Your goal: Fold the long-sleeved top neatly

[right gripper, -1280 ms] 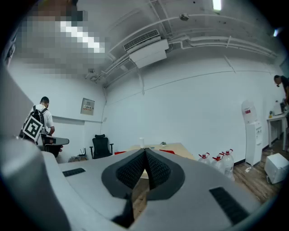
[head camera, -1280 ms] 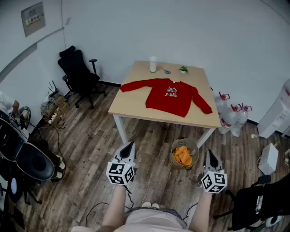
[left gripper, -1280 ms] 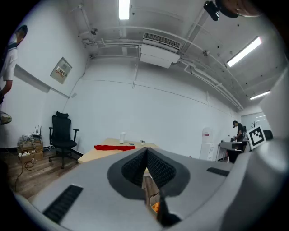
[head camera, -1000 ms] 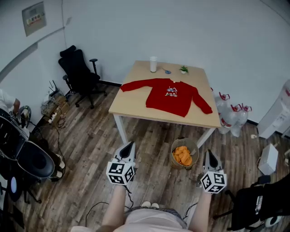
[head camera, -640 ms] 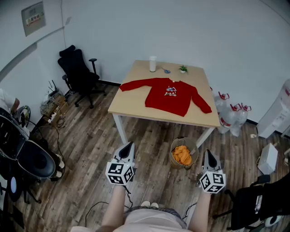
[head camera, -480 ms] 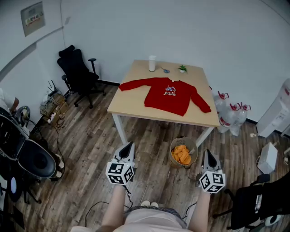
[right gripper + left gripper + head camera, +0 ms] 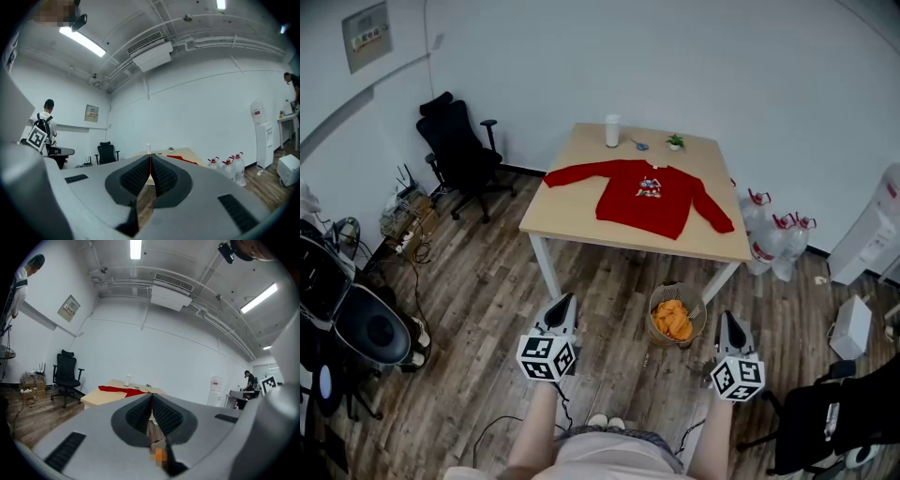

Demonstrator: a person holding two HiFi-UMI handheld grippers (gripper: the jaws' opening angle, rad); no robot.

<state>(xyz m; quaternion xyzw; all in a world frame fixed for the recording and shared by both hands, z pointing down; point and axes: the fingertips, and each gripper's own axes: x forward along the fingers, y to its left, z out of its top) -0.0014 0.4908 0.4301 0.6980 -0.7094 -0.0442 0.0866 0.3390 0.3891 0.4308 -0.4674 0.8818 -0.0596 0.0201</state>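
Red long-sleeved top (image 7: pixel 652 195) lies spread flat with its sleeves out on the pale wooden surface (image 7: pixel 567 214), well apart from both claws. A white cup (image 7: pixel 612 131) and a small potted plant (image 7: pixel 675 142) stand behind it near the far edge. The left claw (image 7: pixel 565 302) and right claw (image 7: pixel 729 320) are held level above the wood floor (image 7: pixel 487 300), each with jaws pressed together on nothing. A wicker basket (image 7: pixel 679 287) of orange things (image 7: pixel 673 321) stands on the floor just before the surface.
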